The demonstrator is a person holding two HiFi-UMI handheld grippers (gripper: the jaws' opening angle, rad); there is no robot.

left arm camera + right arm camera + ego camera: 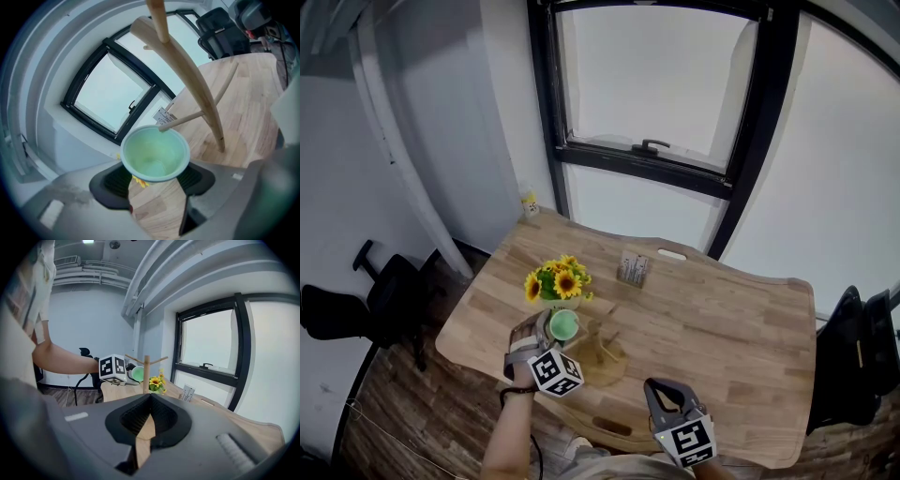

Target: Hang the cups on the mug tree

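Left gripper (154, 180) up close, jaws clamped on the green cup (154, 152), mouth facing us. Tree (194, 82) peg (185, 118) tip sits at the rim's one o'clock. Card (632, 269) at twelve o'clock on the table (741, 328), print too small to read. Right gripper (149, 401) at five o'clock, clenched, empty.

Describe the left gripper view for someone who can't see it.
A pale green cup is gripped between the left gripper's two dark jaws, its open mouth facing the camera. A peg of the wooden mug tree ends at its rim; table and window behind.
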